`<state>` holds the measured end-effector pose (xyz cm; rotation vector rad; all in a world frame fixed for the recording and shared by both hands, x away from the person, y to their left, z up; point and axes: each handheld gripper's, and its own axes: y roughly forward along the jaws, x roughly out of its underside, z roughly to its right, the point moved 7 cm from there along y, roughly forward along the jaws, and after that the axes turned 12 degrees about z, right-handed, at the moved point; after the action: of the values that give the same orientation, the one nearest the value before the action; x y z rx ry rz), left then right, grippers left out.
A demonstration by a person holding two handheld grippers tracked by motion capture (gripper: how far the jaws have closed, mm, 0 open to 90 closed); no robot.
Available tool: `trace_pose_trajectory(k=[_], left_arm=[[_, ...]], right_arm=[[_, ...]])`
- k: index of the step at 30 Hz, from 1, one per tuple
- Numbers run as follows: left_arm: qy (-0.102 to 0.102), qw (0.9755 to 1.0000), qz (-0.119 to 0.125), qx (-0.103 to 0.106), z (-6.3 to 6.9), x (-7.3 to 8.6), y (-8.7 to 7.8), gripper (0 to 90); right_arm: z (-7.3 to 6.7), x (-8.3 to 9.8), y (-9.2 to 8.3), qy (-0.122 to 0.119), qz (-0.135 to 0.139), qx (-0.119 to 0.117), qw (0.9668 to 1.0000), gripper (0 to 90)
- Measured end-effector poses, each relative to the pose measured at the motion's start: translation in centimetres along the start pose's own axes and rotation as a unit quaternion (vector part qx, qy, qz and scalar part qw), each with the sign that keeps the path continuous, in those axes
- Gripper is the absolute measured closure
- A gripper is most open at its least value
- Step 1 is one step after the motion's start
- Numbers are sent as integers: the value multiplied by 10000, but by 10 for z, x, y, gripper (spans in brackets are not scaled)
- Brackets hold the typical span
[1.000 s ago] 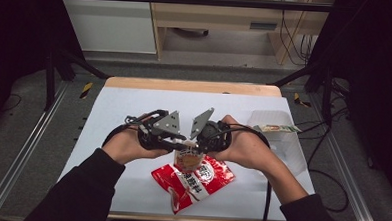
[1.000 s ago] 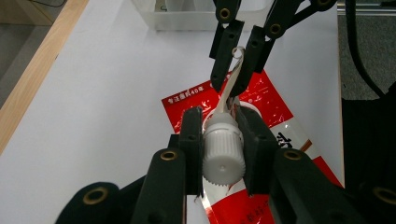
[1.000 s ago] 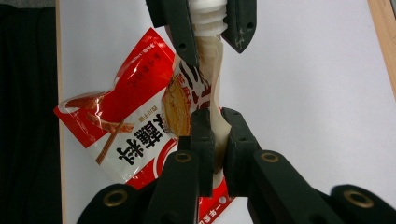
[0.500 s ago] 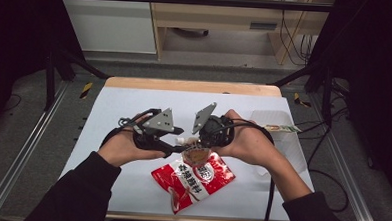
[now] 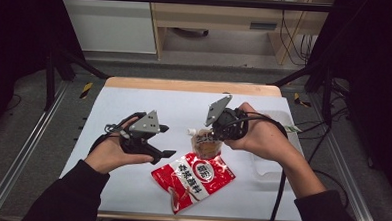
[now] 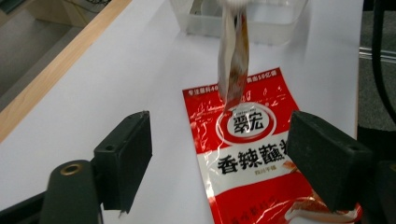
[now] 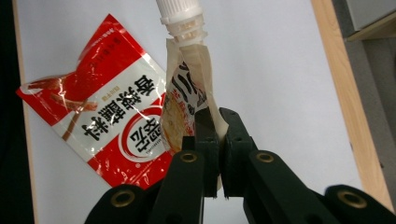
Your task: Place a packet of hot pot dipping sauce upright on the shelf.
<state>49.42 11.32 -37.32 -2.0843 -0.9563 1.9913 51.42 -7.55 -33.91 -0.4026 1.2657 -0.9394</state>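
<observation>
My right gripper (image 5: 212,137) (image 7: 218,130) is shut on the edge of a small tan spouted pouch (image 5: 206,146) (image 7: 184,100) with a white cap (image 7: 180,11), which hangs just above the table. A red seasoning packet (image 5: 193,178) (image 6: 252,154) (image 7: 102,116) lies flat on the white table below it. My left gripper (image 5: 165,140) (image 6: 224,163) is off to the left of the pouch. Its jaws have just been opening, stand wide, and hold nothing. The left gripper view shows the pouch (image 6: 232,60) dangling ahead of those jaws.
A clear plastic tray (image 5: 269,166) (image 6: 243,21) sits at the table's right side, behind my right hand. The white mat has a wooden edge (image 5: 190,85) at the far side. Cables trail from both grippers.
My left gripper has let go of the pouch, opened and drawn back to the left. My right gripper has kept the pouch and lifted it slightly to the right.
</observation>
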Motion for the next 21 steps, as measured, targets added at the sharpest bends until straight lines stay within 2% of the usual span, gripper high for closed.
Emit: trace_pose_trajectory(k=[5, 13, 16, 19, 21], left_arm=[[-70, 9995, -133, -273, 0, 22, -4, 161], [-342, 9969, -389, -587, 4, 67, -7, 100], [-475, 9953, -341, -778, 3, 81, -11, 91], [-514, 9929, -328, -1019, 2, 96, -18, 86], [-660, 9919, -158, -1076, 3, 106, -24, 71]], right_arm=[[9, 2, -13, 24, 106, 129, 9999, 878], [22, 6, -40, 111, 294, 405, 9987, 878], [24, 10, -47, 125, 325, 476, 9983, 879], [26, 15, -56, 176, 374, 555, 9976, 878], [28, 20, -64, 267, 465, 637, 9965, 878]])
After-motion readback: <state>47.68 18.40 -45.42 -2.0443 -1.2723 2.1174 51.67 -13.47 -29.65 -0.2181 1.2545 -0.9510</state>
